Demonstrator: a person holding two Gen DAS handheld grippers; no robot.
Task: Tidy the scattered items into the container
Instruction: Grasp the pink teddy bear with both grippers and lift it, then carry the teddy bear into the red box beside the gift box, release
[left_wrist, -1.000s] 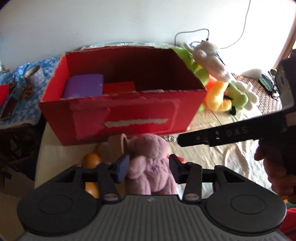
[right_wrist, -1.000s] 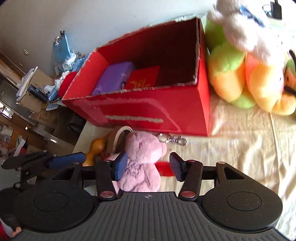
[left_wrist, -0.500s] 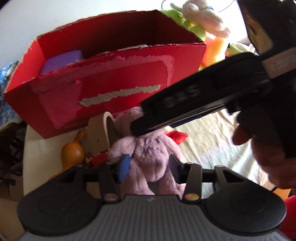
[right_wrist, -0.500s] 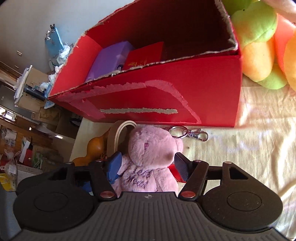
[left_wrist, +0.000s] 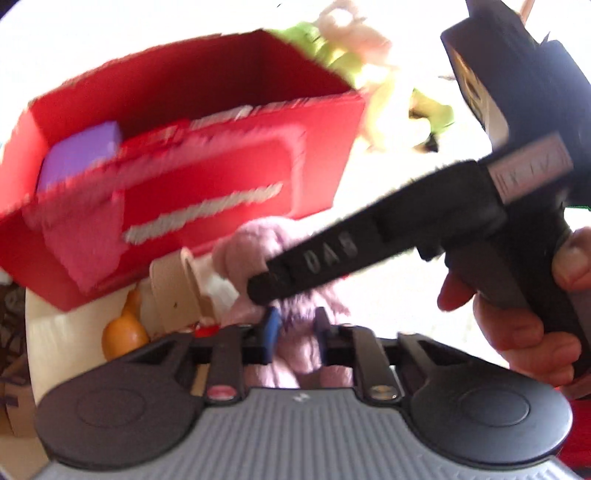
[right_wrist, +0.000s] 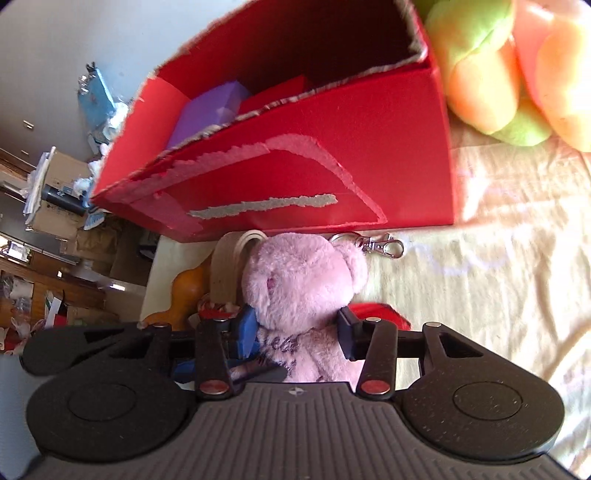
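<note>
A pink plush bear (right_wrist: 303, 288) lies on the cream cloth in front of the red cardboard box (right_wrist: 314, 177). My left gripper (left_wrist: 295, 330) is shut on the bear's lower body (left_wrist: 295, 343). My right gripper (right_wrist: 297, 328) straddles the bear's neck and chest, its pads at both sides of the plush; the jaws are still fairly wide. The right gripper also shows from the side in the left wrist view (left_wrist: 369, 251), crossing over the bear. The box (left_wrist: 177, 192) holds a purple block (right_wrist: 210, 110) and a red packet (right_wrist: 273, 92).
A tape roll (right_wrist: 229, 269), an orange gourd (right_wrist: 188, 288), a small red item (right_wrist: 384, 314) and a metal key clip (right_wrist: 380, 245) lie around the bear. Green and orange plush toys (right_wrist: 491, 74) sit right of the box. Room clutter lies beyond the table's left edge.
My left gripper has closed on the bear's lower body. My right gripper has moved forward and down around the bear's upper body. The left view has tilted and blurred.
</note>
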